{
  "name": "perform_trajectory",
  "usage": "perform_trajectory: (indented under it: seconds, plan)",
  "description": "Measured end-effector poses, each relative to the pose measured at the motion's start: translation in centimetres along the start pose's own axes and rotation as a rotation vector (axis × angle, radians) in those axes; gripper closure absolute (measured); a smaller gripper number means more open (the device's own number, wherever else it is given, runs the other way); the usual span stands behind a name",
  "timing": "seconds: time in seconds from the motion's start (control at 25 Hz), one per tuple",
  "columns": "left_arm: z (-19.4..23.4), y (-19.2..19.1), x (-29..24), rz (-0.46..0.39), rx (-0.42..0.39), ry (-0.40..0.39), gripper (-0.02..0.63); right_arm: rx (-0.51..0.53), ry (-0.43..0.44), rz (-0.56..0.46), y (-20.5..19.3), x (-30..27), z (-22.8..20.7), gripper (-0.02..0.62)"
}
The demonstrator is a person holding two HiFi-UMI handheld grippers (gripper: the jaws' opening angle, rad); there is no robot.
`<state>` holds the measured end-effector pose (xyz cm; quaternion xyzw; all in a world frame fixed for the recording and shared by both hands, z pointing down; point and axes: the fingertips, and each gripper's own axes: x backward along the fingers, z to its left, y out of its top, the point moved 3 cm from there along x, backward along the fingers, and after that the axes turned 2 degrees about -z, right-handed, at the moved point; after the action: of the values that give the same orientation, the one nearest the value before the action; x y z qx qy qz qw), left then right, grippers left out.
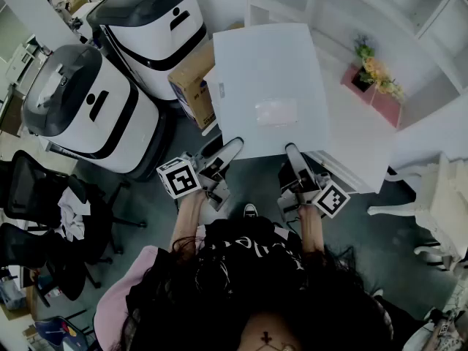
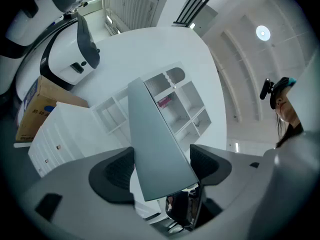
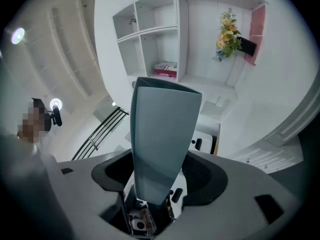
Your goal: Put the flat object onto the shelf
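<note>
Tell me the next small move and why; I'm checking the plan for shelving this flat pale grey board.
Probably ease the flat pale grey board forward toward the white cubby shelf, both grippers together. The left gripper and right gripper each clamp its near edge, and the shelf lies ahead, not yet reached.

Smooth matt pale panel (image 1: 267, 86), brown cardboard box (image 1: 191, 86)

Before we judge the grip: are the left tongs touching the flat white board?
Touching. The left gripper view shows the flat board filling the left tongs, with both inner faces pressed against its sides.
</note>
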<state>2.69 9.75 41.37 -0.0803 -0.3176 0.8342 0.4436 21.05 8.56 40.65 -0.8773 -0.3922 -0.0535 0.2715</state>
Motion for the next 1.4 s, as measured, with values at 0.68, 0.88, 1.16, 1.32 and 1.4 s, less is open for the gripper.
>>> perform_trajectory:
  seconds: [0.68, 0.88, 1.16, 1.32, 1.4]
  plan:
    - [0.4, -0.7, -0.6, 0.003, 0.004, 0.025, 0.249, 0.020, -0.013, 0.040, 0.3, 0.1, -0.9, 0.293]
    - [0.4, -0.2, -0.3, -0.013, -0.002, 0.027, 0.249, 0.022, -0.009, 0.050, 0.0, -0.3, -0.8, 0.293]
    - [0.9, -0.2, -2.8, -0.025, -0.025, 0.051, 0.249, 0.003, -0.002, 0.085, 2.0, -0.9, -2.9, 0.293]
    - [1.1, 0.1, -3.3, -0.042, -0.026, 0.061, 0.249, 0.002, 0.016, 0.097, 2.5, -1.6, -3.3, 0.293]
    - [1.3, 0.2, -3.4, -0.044, -0.027, 0.071, 0.249, -0.003, 0.019, 0.101, 2.5, -2.0, -3.6, 0.293]
